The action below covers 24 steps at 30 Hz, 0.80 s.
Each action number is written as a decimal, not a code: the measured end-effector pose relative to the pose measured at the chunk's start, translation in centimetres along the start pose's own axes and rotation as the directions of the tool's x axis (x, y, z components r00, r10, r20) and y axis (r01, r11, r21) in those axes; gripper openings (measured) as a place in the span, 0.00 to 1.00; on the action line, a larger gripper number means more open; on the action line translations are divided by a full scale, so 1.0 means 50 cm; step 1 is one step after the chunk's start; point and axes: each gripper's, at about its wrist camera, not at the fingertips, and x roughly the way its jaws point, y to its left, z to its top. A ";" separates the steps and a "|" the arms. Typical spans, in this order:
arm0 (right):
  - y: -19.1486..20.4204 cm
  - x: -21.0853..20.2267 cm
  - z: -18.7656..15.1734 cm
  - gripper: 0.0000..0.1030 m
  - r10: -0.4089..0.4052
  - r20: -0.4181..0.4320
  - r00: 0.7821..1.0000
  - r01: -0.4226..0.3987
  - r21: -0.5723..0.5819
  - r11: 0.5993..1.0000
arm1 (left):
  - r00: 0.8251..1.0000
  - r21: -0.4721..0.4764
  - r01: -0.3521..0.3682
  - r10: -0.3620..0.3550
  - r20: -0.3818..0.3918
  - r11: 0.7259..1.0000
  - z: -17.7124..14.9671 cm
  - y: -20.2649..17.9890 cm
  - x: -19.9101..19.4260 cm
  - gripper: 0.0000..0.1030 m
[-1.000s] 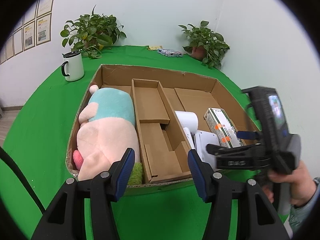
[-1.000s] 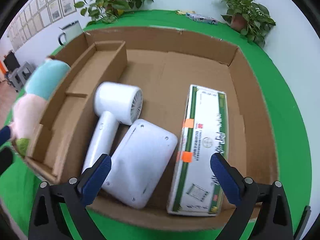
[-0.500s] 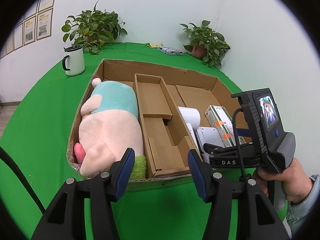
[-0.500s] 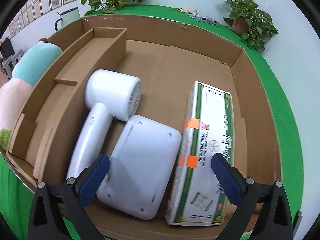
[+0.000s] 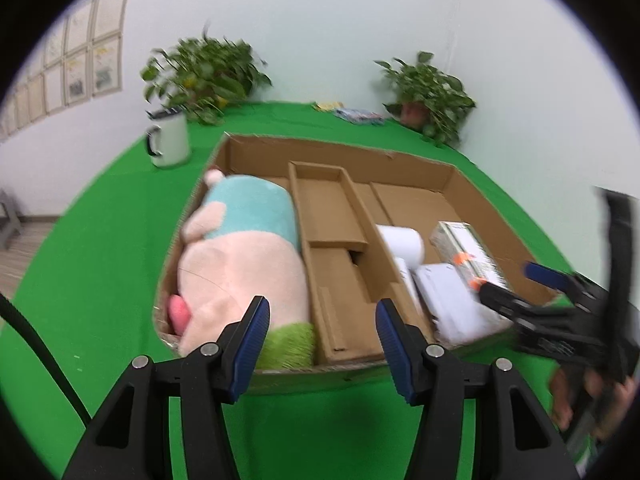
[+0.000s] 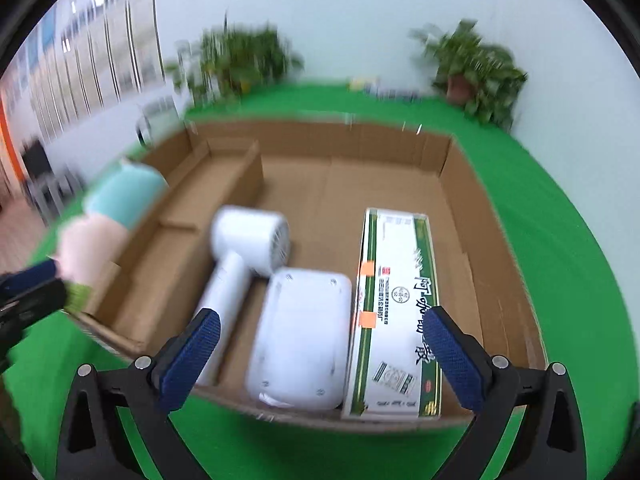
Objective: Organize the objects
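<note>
The shallow brown cardboard box (image 6: 460, 184) on the green-covered counter (image 5: 100, 240) now holds everything in view. In its right bay lie a white hair dryer (image 6: 240, 256), a white rounded-rectangle device (image 6: 300, 336) and a green-and-white printed carton (image 6: 396, 312); a pink and teal plush toy (image 5: 240, 256) fills the left bay.

Compared with a second ago, the right gripper (image 6: 320, 356) has drawn back from over the right bay toward the near rim, jaws wide and empty. The left gripper (image 5: 322, 332) hovers at the near rim; its jaws have just been opening, nothing between them. This looks like sorting finished, or nearly so.

Carton, device and plush all run lengthwise from near rim to far wall. The dryer's handle points toward the near rim, its barrel lying crosswise.
</note>
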 end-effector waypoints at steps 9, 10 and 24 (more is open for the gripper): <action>0.033 -0.017 -0.087 0.99 -0.092 0.168 0.981 0.092 0.007 0.996 | 0.976 0.057 -0.194 0.187 0.111 0.979 -0.050 -0.024 0.041 0.77; 0.031 -0.014 -0.084 0.99 -0.095 0.171 0.981 0.095 0.011 0.995 | 0.974 0.064 -0.206 0.198 0.114 0.976 -0.054 -0.026 0.046 0.78; 0.033 -0.002 -0.085 1.00 -0.102 0.165 0.981 0.101 0.013 0.995 | 0.958 0.061 -0.238 0.224 0.177 0.969 -0.069 -0.030 0.056 0.86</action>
